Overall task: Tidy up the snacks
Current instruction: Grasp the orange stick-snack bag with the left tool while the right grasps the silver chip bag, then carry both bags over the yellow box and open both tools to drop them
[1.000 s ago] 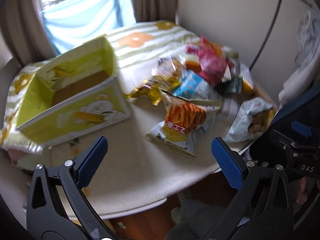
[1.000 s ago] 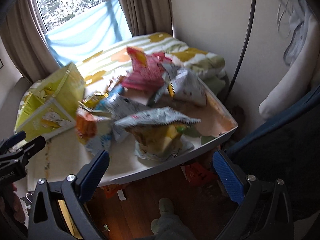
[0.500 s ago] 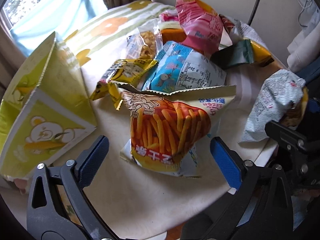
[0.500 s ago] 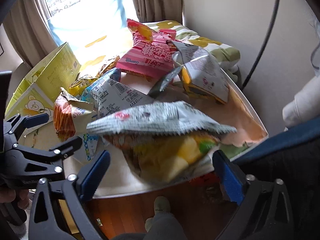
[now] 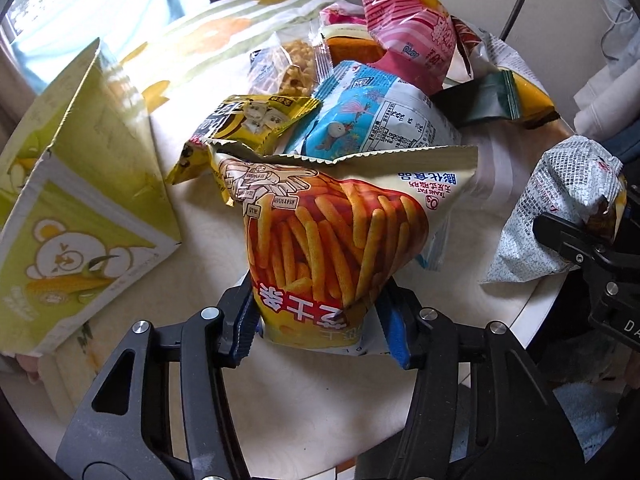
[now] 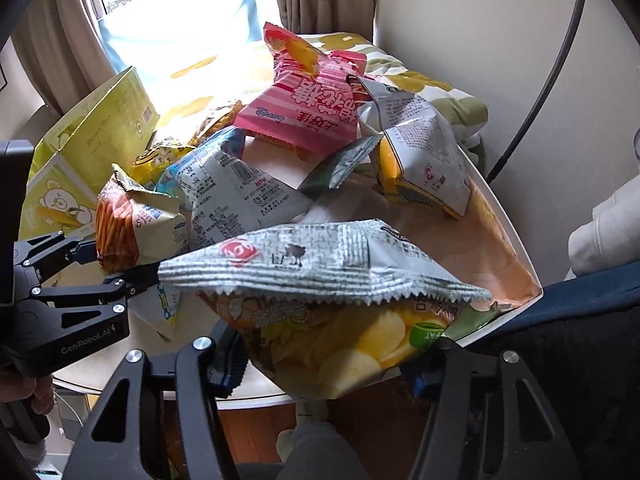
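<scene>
An orange bag of stick snacks (image 5: 328,232) stands on the white table (image 5: 200,248). My left gripper (image 5: 320,328) grips its lower end, its jaws closing with the blue pads pressed into both sides. A silver and yellow crisp bag (image 6: 320,264) sits at the table's near edge with my right gripper (image 6: 326,368) shut on its bottom. In the right wrist view the left gripper (image 6: 116,264) holds the orange bag (image 6: 128,224) at the left. An open yellow-green cardboard box (image 5: 80,200) lies to the left of the snacks.
Behind the two held bags lies a heap of other snacks: a pink bag (image 5: 408,28), a blue and white bag (image 5: 380,120), a small yellow packet (image 5: 256,120) and a dark green one (image 5: 480,100). A flowered bedspread (image 5: 240,24) and a wall lie beyond the table.
Both grippers came down to the table and shut, the left on the orange stick-snack bag, the right on the silver crisp bag. Both stood wide open before.
</scene>
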